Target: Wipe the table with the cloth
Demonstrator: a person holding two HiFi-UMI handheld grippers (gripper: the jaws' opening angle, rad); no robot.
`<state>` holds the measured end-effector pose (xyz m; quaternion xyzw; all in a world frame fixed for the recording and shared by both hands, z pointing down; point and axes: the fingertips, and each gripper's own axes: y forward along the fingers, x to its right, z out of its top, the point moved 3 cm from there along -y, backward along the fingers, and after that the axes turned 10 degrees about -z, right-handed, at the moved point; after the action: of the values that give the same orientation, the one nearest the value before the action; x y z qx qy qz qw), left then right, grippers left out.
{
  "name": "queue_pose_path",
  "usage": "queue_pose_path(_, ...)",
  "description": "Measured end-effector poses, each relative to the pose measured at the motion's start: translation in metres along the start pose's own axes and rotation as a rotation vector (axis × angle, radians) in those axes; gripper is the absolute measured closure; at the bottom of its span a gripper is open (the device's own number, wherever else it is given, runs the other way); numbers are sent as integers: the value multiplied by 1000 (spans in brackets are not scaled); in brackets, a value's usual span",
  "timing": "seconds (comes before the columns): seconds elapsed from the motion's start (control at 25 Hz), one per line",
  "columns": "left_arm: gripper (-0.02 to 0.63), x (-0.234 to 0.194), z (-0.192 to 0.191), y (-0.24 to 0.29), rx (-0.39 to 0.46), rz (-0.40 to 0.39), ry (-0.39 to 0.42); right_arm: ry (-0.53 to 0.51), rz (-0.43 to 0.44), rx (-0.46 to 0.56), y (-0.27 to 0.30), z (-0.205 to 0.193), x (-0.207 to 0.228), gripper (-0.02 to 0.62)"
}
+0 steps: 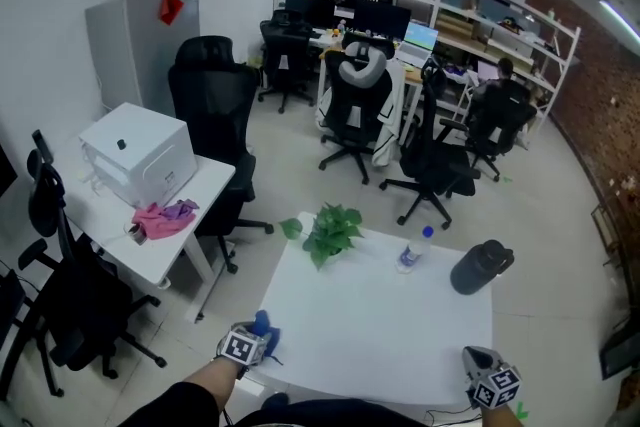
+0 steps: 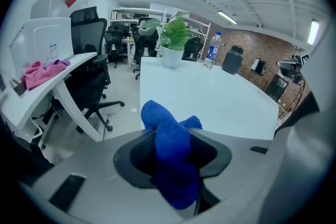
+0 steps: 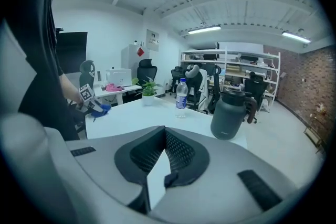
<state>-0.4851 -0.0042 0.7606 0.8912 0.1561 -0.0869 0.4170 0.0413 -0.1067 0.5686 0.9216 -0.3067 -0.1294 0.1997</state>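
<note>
A blue cloth (image 1: pixel 266 326) is bunched at the near left corner of the white table (image 1: pixel 380 325). My left gripper (image 1: pixel 258 335) is shut on it. In the left gripper view the cloth (image 2: pixel 173 155) fills the space between the jaws and sticks out past them over the table edge (image 2: pixel 210 97). My right gripper (image 1: pixel 480 360) is at the table's near right corner. In the right gripper view its jaws (image 3: pixel 164 131) meet at the tips with nothing between them. That view also shows the left gripper (image 3: pixel 86 96) and the cloth (image 3: pixel 101 109) far off at the left.
At the table's far side stand a potted plant (image 1: pixel 330 233), a water bottle (image 1: pixel 410 253) and a dark jug (image 1: pixel 480 267). A side desk (image 1: pixel 205 195) at the left carries a white box (image 1: pixel 138 153) and a pink cloth (image 1: pixel 165 218). Office chairs (image 1: pixel 215 105) stand beyond.
</note>
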Motion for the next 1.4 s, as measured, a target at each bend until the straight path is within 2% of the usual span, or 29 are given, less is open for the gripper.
queue_pose_path(0.08,451,-1,1,3,4,2,0,-9,3,-2,0,-1,3,581)
queue_pose_path(0.16,421,1,9,6,22,-12,-12,-9,5,4,-2,1,10,581)
queue_pose_path(0.28,288,9,24,-5,52,-22,-16,16,17,15,-6,0,16,581)
queue_pose_path(0.32,267,13,30,-11,70,-24,-7,26,24,19,-7,-2,18,581)
queue_pose_path(0.44,267,24,58,-36,159,-6,28,62,40,42,-10,-7,23,581)
queue_pose_path(0.52,270,35,85,-59,248,-3,40,106,54,68,-12,-7,25,581)
queue_pose_path(0.56,301,45,99,-70,303,-19,47,131,66,84,-14,-6,26,581)
queue_pose_path(0.6,361,60,113,-80,365,-54,57,157,84,101,-15,-4,25,581)
queue_pose_path(0.72,606,120,140,-96,550,-231,89,220,167,139,-20,0,15,581)
queue_pose_path(0.8,606,157,143,-88,615,-341,84,231,217,150,-20,-1,6,583)
queue_pose_path(0.92,606,190,133,-60,585,-396,59,267,241,162,-19,1,0,583)
queue_pose_path(1.04,606,206,125,-49,525,-419,88,288,233,159,-20,1,0,583)
queue_pose_path(1.2,606,196,131,-55,508,-404,148,265,195,142,-15,-1,6,584)
queue_pose_path(1.4,606,187,136,-61,510,-379,153,262,184,135,-13,0,7,584)
